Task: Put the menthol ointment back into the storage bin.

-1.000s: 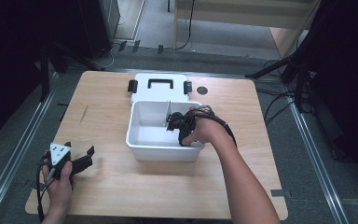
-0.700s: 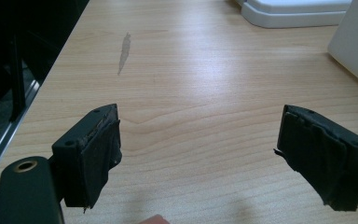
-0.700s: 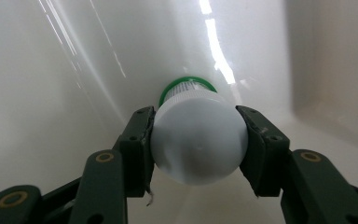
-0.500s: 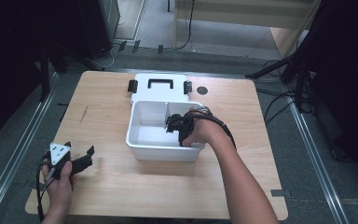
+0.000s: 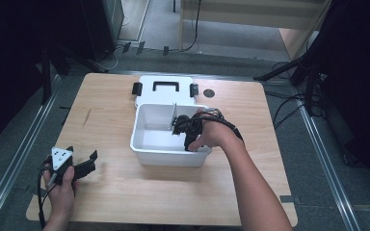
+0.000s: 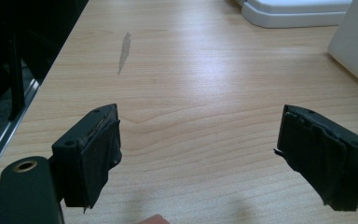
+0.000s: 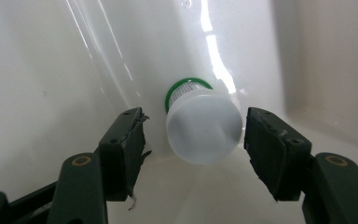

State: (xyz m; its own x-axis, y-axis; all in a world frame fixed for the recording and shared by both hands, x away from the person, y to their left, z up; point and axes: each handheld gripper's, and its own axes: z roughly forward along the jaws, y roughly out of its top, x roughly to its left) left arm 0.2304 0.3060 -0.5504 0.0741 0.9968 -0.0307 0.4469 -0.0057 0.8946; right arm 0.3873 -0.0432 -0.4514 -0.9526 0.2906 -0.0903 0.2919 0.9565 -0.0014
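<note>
White bin (image 5: pixel 169 155); translucent white bottle (image 7: pixel 204 127), green ring; pale wood-grain table (image 5: pixel 111 115); black lid latches (image 5: pixel 137 88).

A small translucent white bottle (image 7: pixel 204 127) with a green-ringed neck lies inside the white bin (image 7: pixel 37 70).

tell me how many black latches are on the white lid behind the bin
2. One latch sits at the left end of the lid, the other latch at its right end, either side of the black handle. The bin may hide others.
</note>
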